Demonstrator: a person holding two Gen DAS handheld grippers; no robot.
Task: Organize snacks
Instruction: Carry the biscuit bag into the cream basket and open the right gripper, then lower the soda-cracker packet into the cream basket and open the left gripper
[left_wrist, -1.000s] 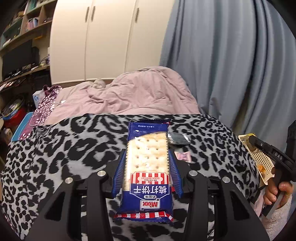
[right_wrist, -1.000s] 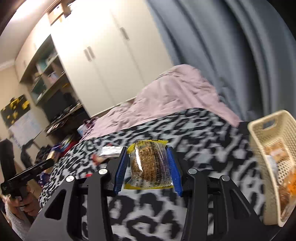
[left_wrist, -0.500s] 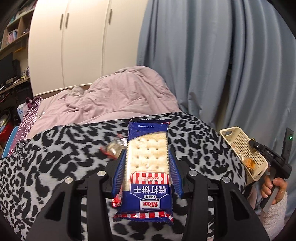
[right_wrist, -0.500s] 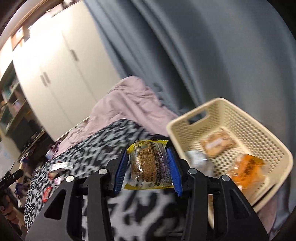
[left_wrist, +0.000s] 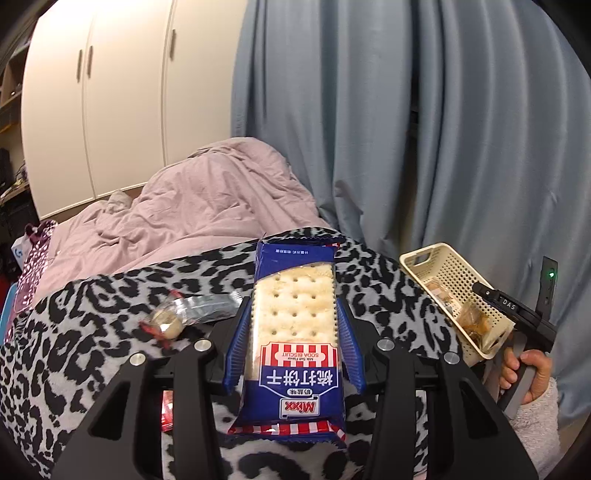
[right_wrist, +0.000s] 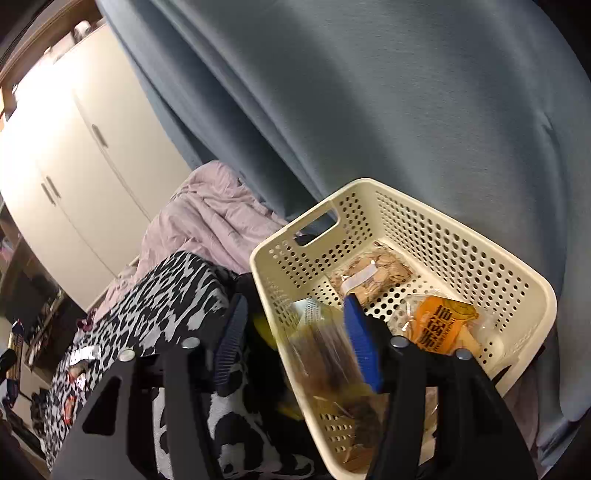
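Left gripper (left_wrist: 293, 328): blue pads clamped on both long sides of one soda biscuit pack (left_wrist: 293, 332). Pack's long axis runs straight out along the fingers, printed label end toward the camera and reading upside down, far end pointing at the pink duvet (left_wrist: 192, 210). It's held above the leopard-print blanket (left_wrist: 92, 332).

On the blanket, left of the pack: one small clear-wrapped snack (left_wrist: 166, 321) with a dark silver packet (left_wrist: 210, 306) touching it. A red wrapper (left_wrist: 167, 410) shows under the left finger.

Right gripper (right_wrist: 299, 347): jaws spread apart, nothing pinched. One yellow-edged wrapped cake (right_wrist: 325, 354) is motion-blurred between the pads, inside the cream basket (right_wrist: 443, 229); can't tell whether it touches the floor of it. Right pad is inside the basket, left pad outside the near wall.

Basket sits at the blanket's right edge by the blue curtain (right_wrist: 369, 92). Other contents: one pack of round crackers (right_wrist: 369, 273) at the far end, one orange-label packet (right_wrist: 439, 325) at the right side. More packs near the bottom, too blurred to count.
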